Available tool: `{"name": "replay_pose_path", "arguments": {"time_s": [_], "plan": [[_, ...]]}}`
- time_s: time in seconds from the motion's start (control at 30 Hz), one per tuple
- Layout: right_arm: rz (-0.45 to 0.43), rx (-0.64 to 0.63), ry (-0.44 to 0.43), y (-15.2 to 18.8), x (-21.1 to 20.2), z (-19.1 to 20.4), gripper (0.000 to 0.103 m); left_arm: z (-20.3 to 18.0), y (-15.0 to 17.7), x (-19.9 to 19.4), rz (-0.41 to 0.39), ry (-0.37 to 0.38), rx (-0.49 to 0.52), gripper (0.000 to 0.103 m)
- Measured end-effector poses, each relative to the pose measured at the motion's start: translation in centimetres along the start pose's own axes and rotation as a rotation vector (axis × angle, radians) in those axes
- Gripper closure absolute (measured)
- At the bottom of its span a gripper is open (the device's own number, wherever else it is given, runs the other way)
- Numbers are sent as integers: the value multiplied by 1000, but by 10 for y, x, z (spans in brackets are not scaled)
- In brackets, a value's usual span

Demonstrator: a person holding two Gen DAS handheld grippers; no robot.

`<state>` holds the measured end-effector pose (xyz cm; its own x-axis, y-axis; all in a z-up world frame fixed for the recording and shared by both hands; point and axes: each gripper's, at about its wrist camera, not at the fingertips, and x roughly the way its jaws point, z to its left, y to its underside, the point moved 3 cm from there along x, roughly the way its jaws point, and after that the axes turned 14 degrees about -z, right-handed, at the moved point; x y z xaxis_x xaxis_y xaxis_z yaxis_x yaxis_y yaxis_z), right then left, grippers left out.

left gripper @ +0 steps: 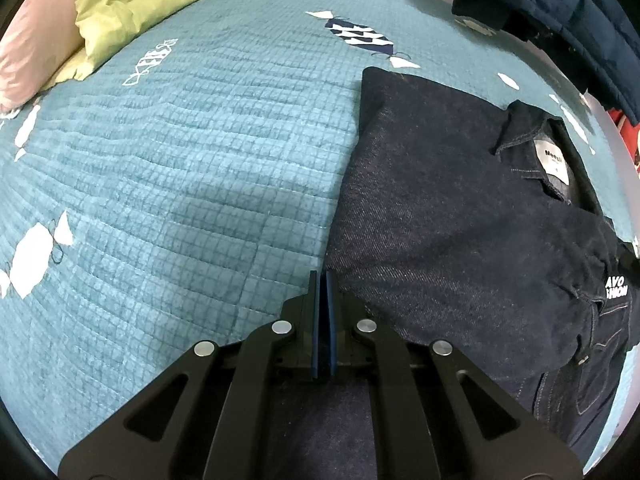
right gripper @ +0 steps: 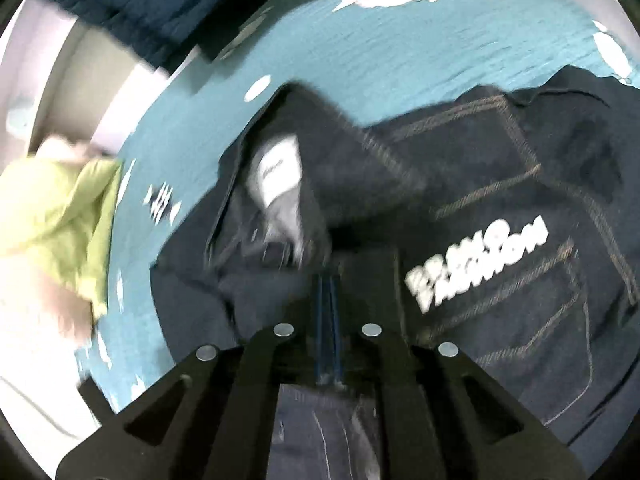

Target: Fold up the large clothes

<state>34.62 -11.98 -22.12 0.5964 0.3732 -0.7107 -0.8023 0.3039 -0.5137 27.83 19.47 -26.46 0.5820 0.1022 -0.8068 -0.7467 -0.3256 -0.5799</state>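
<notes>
A dark denim jacket [left gripper: 452, 216] lies on the teal bedspread [left gripper: 192, 152], its left side folded over, collar and white label [left gripper: 554, 162] at the right. My left gripper [left gripper: 322, 280] is shut at the jacket's near left edge, with denim under its frame; whether cloth is pinched I cannot tell. In the blurred right wrist view, the jacket [right gripper: 500, 200] shows white lettering [right gripper: 476, 264] and its label [right gripper: 278, 172]. My right gripper [right gripper: 329, 280] is shut above the jacket, with denim below its jaws.
A lime-green quilt [left gripper: 136, 4] and pink pillow [left gripper: 20, 64] lie at the bed's far left. Dark navy clothes [left gripper: 560, 8] hang at the upper right. The green quilt [right gripper: 72, 208] also shows left in the right wrist view.
</notes>
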Motion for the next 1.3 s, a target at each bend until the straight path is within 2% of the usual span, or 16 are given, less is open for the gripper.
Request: {"name": "replay_pose_path", "arguments": {"time_s": [0.07,0.17,0.27,0.47,0.57,0.63,0.8,0.87,0.93,0.97,1.0,1.03,1.07,1.1,1.17,1.3], "plan": [[46,-59,-14,19,5,12,100,1,0,0,0,2,-1,99],[68,-112,162,34,35,-3,103,2,1,1,-1,7,-6,99],[62,30,83,34,51,-27,103,3,1,3,-4,10,-3,98],[35,-49,128,30,8,-11,101,1,1,-7,-8,-1,22,98],[60,-105,220,43,32,-24,100,6,4,-3,-5,11,10,99],[25,-58,197,48,37,-31,99,5,7,4,-23,10,11,99],[39,-43,183,44,22,-27,96,-7,6,-10,-41,-38,93,99],[17,-17,122,43,8,-28,95,-7,6,-22,-56,-37,97,99],[-9,-54,57,48,-10,-21,94,-7,8,-33,-56,-28,97,95],[-7,-63,28,51,-16,-20,93,-8,10,-39,-49,-18,100,84],[1,-59,3,54,-22,-21,82,-10,15,-47,-39,-16,110,52],[6,-43,-19,58,-29,-21,51,-12,17,-55,-51,-20,118,35],[-8,-39,-21,62,-40,-23,34,-14,20,-67,-93,-24,129,26],[-42,-54,-13,64,-48,-22,19,-18,25,-81,-136,-27,152,26],[-87,-108,16,66,-60,-19,17,-25,34,-94,-136,-15,190,26],[-55,-104,20,76,-74,-27,14,-40,52,-115,-148,-7,218,26]]}}
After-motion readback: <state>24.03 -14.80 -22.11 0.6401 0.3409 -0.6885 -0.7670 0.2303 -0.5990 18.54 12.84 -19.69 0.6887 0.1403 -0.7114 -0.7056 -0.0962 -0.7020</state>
